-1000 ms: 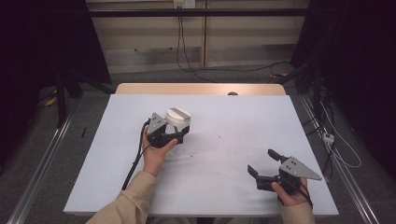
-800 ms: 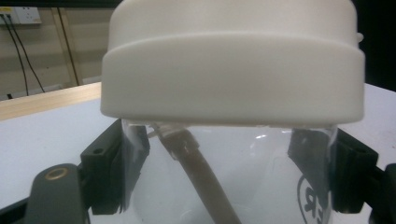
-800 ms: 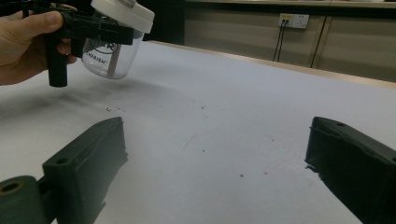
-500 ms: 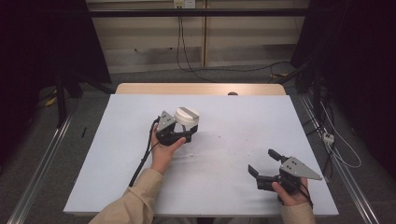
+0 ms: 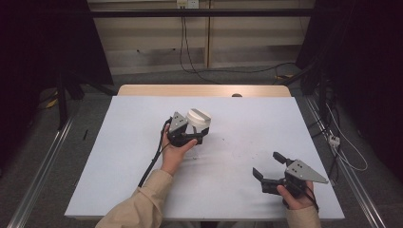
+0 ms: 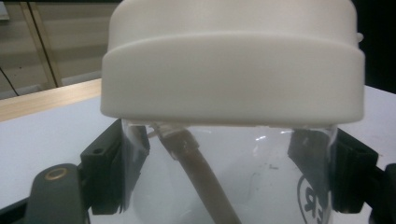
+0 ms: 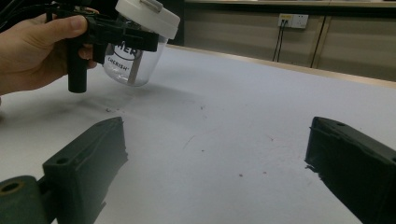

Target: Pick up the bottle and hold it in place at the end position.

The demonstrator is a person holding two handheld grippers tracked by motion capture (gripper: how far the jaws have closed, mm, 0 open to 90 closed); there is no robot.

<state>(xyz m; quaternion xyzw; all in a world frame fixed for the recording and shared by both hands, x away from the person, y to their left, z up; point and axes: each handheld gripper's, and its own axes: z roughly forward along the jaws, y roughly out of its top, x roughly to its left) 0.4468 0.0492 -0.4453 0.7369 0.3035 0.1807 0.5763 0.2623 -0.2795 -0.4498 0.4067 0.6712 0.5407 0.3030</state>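
Held thing: a clear jar (image 5: 198, 127) with a white lid (image 6: 232, 60), clamped by its transparent body just under the lid's rim, above the middle of the desk (image 5: 119, 161).
Left tool (image 5: 188, 135): jaws closed on opposite sides of the jar; in the right gripper view the jar hangs tilted and seems clear of the desk.
Inside: a brown tube or straw (image 6: 201, 177) runs down from the lid; no liquid can be made out.
Right tool (image 5: 267, 172): jaws spread wide and empty, low over the near right of the desk, well apart from the jar.
Doing it well: my judgement is that smooth, clear plastic slips easily, so keep the squeeze steady, level the jar before setting it down, and bring the free tool to the lid only once the body is firmly braced.
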